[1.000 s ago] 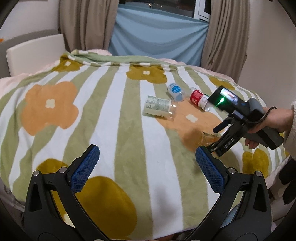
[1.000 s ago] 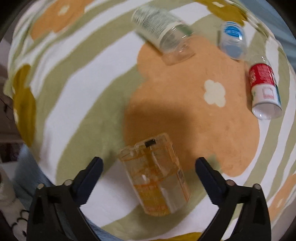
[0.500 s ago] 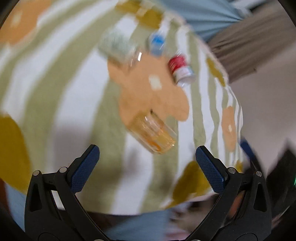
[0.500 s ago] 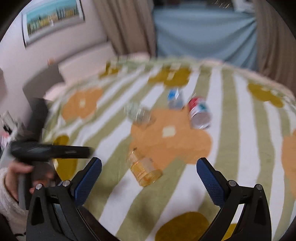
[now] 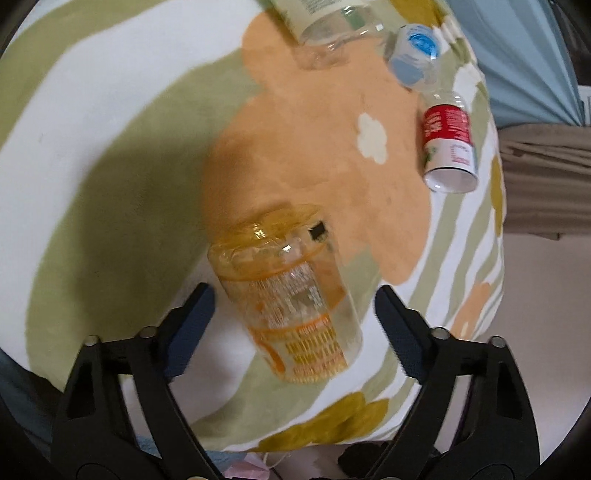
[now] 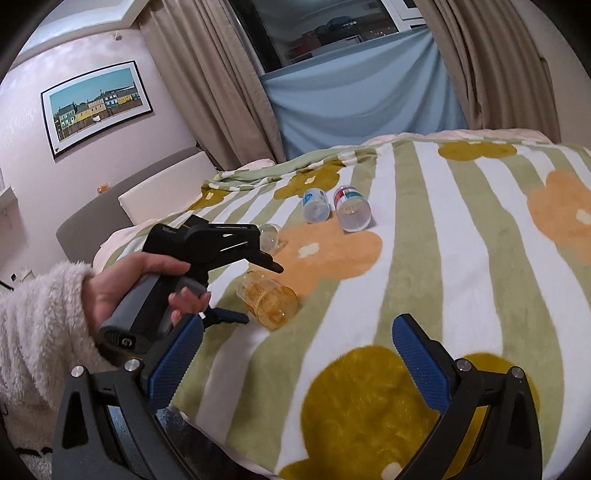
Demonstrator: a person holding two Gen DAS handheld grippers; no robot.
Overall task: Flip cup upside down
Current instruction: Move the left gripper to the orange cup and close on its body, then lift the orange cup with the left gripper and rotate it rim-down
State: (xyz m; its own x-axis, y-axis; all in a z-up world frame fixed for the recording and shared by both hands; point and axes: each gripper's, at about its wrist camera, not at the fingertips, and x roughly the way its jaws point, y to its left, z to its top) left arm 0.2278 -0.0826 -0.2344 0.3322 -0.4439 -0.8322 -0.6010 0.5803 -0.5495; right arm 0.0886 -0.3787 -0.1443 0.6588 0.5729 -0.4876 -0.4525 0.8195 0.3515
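A clear orange plastic cup (image 5: pixel 291 299) lies on its side on the flowered blanket (image 5: pixel 110 110). My left gripper (image 5: pixel 291 321) is open, its blue pads on either side of the cup without touching it. In the right wrist view the cup (image 6: pixel 267 298) lies near the bed's left edge, with the left gripper (image 6: pixel 258 291) held over it by a hand. My right gripper (image 6: pixel 291 363) is open and empty, held back above the blanket's near edge.
Three other cups lie on their sides further back: a green-labelled one (image 5: pixel 325 22), a blue-labelled one (image 5: pixel 415 53) and a red-labelled one (image 5: pixel 448 144). Curtains (image 6: pixel 498 74), a picture (image 6: pixel 96 107) and a headboard (image 6: pixel 162 192) are behind.
My left gripper has swung down and closed in until the orange cup lies between its open fingers. My right gripper has pulled back from the cup and lifted to look across the bed.
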